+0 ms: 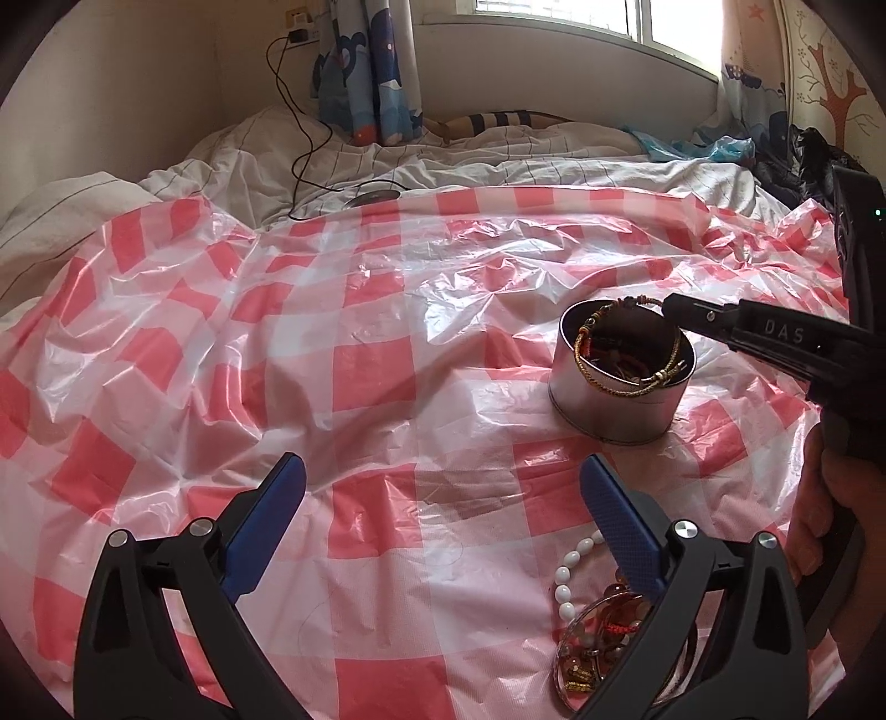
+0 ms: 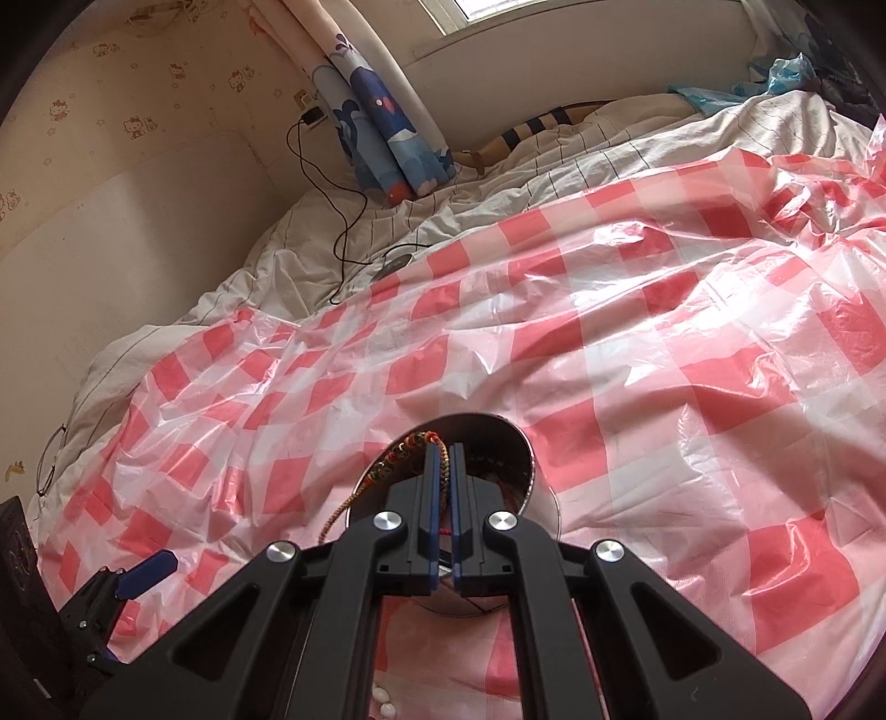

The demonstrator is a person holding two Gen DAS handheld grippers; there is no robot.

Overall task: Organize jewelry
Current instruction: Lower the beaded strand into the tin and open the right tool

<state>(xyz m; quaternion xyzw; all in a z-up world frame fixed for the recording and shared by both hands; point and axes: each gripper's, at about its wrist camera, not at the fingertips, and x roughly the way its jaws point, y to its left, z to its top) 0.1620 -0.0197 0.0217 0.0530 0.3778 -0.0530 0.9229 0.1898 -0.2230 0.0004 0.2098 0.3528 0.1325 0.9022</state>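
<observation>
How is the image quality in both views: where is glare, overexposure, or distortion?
Left wrist view: the window is blown out white, the checked plastic sheet shows glare on its wrinkles, and dark fisheye corners bend the edges. Right wrist view: strong glare on the sheet at right, the window overexposed; both views look sharp.

The left camera looks down its own fingers, low over the checked sheet (image 1: 387, 343), toward the window (image 1: 581, 16). The right camera sits right above the tin (image 2: 531, 476). Both see the tin (image 1: 614, 387), sheet and curtain (image 2: 382, 138).
</observation>
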